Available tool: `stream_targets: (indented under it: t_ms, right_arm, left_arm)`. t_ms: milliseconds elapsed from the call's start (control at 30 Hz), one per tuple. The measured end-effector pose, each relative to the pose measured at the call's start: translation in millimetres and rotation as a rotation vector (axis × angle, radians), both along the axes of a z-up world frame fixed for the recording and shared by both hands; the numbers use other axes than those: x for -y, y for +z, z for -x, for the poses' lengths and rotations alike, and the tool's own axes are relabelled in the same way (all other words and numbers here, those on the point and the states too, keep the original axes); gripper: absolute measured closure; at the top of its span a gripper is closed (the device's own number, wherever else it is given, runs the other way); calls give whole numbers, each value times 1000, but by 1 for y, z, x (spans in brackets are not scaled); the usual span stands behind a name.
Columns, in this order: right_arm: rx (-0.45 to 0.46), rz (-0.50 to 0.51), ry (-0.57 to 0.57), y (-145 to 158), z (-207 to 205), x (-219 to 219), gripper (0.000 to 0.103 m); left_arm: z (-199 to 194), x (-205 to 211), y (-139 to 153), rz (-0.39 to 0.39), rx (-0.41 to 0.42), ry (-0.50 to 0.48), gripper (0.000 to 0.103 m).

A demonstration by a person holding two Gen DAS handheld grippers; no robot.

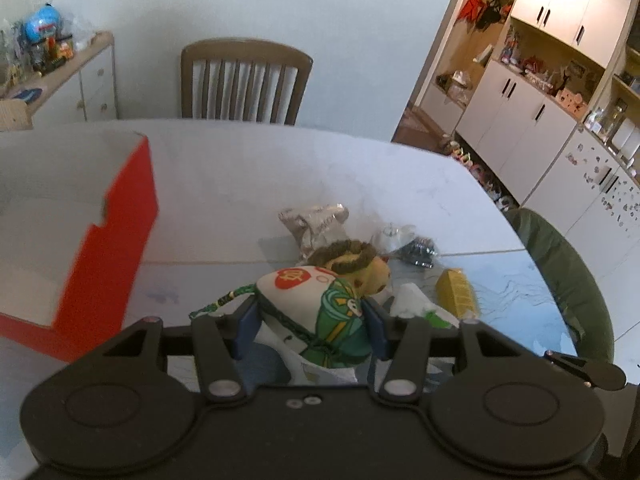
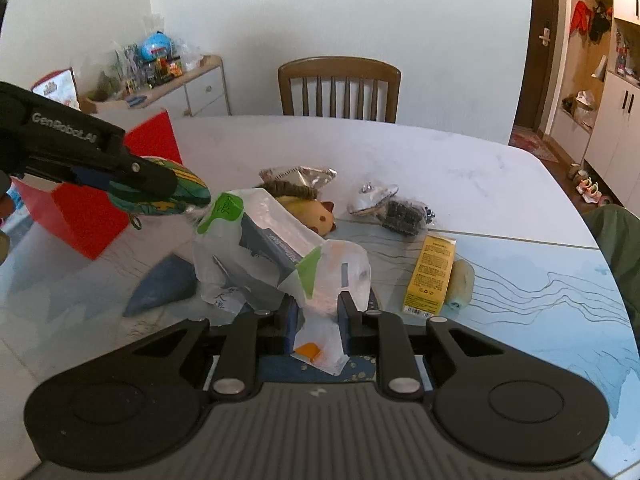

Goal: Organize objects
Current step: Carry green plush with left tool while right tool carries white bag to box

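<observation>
The left gripper [image 1: 311,330] pinches a green stuffed pouch [image 1: 320,304]. The right gripper [image 2: 316,328] pinches a crinkly plastic bag [image 2: 280,256]. A red box [image 1: 108,240] sits far left on the worktop [image 1: 260,168].

Home dining room, wooden chair [image 2: 339,87], marble table [image 2: 440,160], storage cabinets [image 1: 532,92]

A wooden chair [image 2: 339,87] stands at the far edge of the bench [image 2: 440,160]. A low white cabinet [image 2: 200,92] against the wall carries clutter, with a blue globe [image 1: 44,22] on top. Tall white cupboards [image 1: 532,128] line the right wall, and shoes [image 2: 588,190] lie on the floor there.
</observation>
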State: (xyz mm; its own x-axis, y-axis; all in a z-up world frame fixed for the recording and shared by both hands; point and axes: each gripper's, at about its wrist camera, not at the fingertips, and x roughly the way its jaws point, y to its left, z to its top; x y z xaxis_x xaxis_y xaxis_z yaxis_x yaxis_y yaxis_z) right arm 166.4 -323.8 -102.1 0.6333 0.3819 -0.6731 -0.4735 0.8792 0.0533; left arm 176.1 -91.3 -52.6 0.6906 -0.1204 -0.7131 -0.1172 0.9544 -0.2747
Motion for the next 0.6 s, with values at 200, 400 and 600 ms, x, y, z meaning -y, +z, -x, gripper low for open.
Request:
stream_targets:
  t_ms: [200, 400, 600]
  right_arm:
    - [-24, -42, -3, 23, 10, -2, 82]
    - [-51, -56, 7, 51, 13, -20, 82]
    - [-67, -37, 6, 71, 13, -59, 82]
  left_arm:
    - [18, -21, 24, 23, 21, 32, 50]
    - [34, -57, 43, 46, 48, 63, 50]
    - [45, -104, 52, 87, 58, 88, 50]
